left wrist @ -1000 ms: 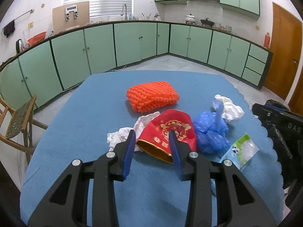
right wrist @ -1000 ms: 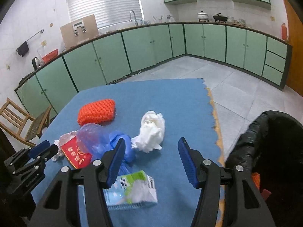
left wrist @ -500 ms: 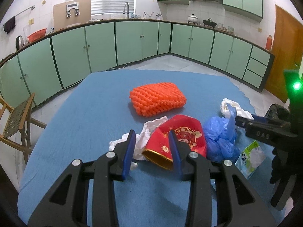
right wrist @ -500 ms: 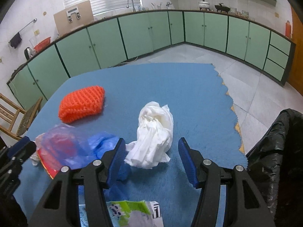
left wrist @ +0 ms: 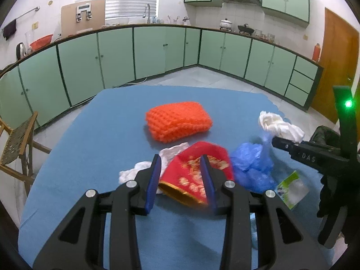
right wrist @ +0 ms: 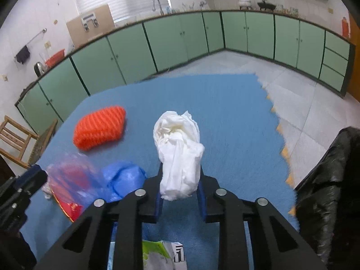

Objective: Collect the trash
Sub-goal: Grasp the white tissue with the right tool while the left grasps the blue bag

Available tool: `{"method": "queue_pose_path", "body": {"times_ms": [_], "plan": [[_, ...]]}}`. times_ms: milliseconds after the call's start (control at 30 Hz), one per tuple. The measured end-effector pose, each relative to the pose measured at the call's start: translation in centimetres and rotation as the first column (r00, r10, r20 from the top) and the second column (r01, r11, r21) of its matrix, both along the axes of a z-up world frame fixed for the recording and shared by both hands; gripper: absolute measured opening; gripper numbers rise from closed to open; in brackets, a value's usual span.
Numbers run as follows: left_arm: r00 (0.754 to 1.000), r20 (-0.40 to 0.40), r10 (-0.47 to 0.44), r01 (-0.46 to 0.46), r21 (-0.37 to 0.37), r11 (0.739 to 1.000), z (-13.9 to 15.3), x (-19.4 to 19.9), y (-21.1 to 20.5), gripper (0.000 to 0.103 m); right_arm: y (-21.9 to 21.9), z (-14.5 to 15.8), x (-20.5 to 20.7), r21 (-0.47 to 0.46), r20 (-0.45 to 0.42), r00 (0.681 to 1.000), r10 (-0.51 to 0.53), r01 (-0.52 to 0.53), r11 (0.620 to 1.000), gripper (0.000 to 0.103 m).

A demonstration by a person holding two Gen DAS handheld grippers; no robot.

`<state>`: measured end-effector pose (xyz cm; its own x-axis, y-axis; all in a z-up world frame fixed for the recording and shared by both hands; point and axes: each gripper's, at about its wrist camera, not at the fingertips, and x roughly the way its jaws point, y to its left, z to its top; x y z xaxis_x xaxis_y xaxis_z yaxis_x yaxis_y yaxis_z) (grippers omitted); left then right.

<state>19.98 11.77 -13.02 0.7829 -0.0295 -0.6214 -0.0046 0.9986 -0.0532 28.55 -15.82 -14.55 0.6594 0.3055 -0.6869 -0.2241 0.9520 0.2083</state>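
My left gripper [left wrist: 181, 184] is shut on a red and gold paper cup [left wrist: 195, 175] lying on its side on the blue table [left wrist: 94, 139]. My right gripper [right wrist: 180, 191] is shut on a crumpled white tissue [right wrist: 178, 153], which also shows in the left wrist view [left wrist: 279, 127]. A blue plastic bag [left wrist: 252, 166] lies between the cup and the tissue. An orange foam net [left wrist: 177, 120] lies further back. A green and white wrapper [left wrist: 290, 189] lies at the near right. Another white tissue [left wrist: 139, 171] lies left of the cup.
A black trash bag [right wrist: 328, 180] hangs open beyond the table's right edge. A wooden chair [left wrist: 18, 144] stands to the left of the table. Green cabinets [left wrist: 157, 51] run along the far walls.
My right gripper moved forward over the white tissue and closed on it. My left gripper stayed around the red cup, which has shifted slightly between the fingers.
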Motion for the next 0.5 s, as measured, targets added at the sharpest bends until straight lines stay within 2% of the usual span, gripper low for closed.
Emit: {"method": "queue_pose_path", "body": {"times_ms": [233, 500], "plan": [[0.995, 0.016, -0.095, 0.096, -0.025, 0.995, 0.4, 0.8, -4.0, 0.034, -2.4, 2.6, -1.5, -0.014, 0.065, 0.997, -0.036, 0.037, 0.999, 0.025], [0.987, -0.025, -0.157, 0.156, -0.036, 0.987, -1.5, 2.8, -8.2, 0.034, -5.6, 3.5, -3.2, -0.022, 0.077, 0.994, -0.076, 0.078, 0.997, 0.025]]}}
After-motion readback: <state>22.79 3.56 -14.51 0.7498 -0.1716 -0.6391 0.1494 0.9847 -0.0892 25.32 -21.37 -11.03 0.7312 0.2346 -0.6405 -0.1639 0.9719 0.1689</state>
